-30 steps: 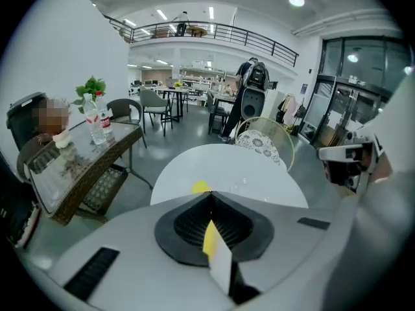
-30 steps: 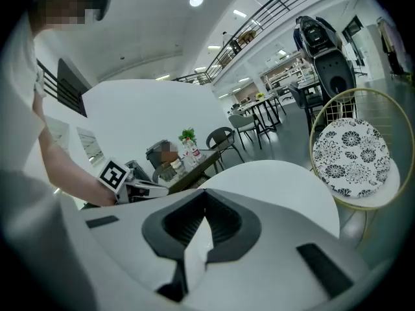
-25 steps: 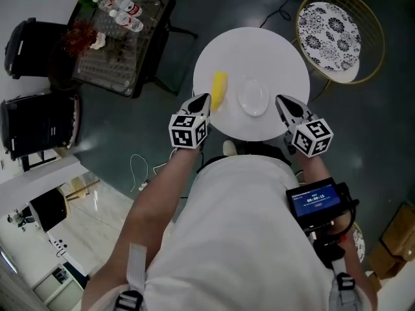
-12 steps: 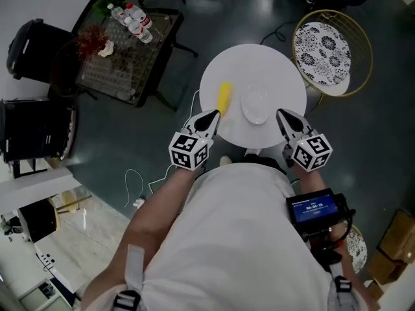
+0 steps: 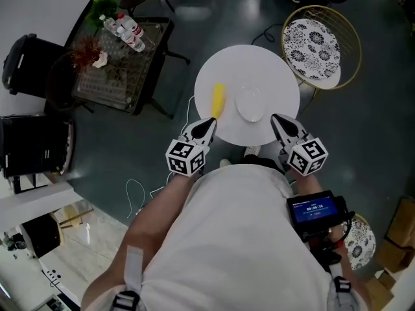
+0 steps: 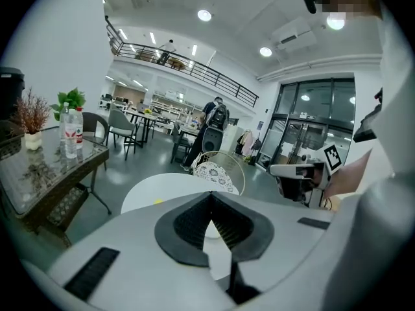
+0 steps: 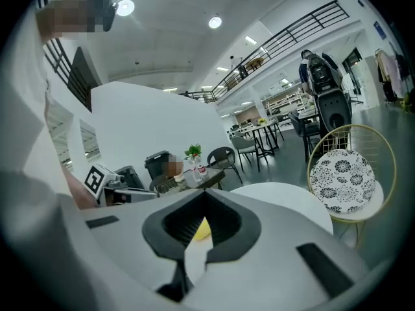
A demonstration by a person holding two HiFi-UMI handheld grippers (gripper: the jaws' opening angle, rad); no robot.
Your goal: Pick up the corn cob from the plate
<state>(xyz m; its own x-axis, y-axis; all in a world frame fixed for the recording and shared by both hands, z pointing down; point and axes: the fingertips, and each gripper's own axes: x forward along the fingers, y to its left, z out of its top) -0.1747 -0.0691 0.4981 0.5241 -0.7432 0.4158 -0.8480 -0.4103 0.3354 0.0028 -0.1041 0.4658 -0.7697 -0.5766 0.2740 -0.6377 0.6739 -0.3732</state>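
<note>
The yellow corn cob (image 5: 218,100) lies bare on the round white table (image 5: 272,70), just left of a small white plate (image 5: 249,104) that holds nothing. My left gripper (image 5: 209,122) is at the table's near left edge, a little short of the cob's near end, its jaws shut and empty. At the near right edge, my right gripper (image 5: 277,120) is beside the plate with its jaws together and nothing in them. In the right gripper view the cob (image 7: 201,229) shows past the closed jaws of that gripper (image 7: 206,203). The left gripper (image 6: 211,203) looks over the table (image 6: 155,190).
A glass-topped side table (image 5: 120,57) with bottles and plants stands at the left. A round gold-framed chair with a patterned cushion (image 5: 312,42) is right of the white table. Black chairs (image 5: 26,54) sit far left. Cables (image 5: 139,186) lie on the dark floor.
Both grippers have drawn back from the table towards the person's body and lifted; the left tip, earlier beside the cob's end, now stands apart from it. The cob and plate have not moved.
</note>
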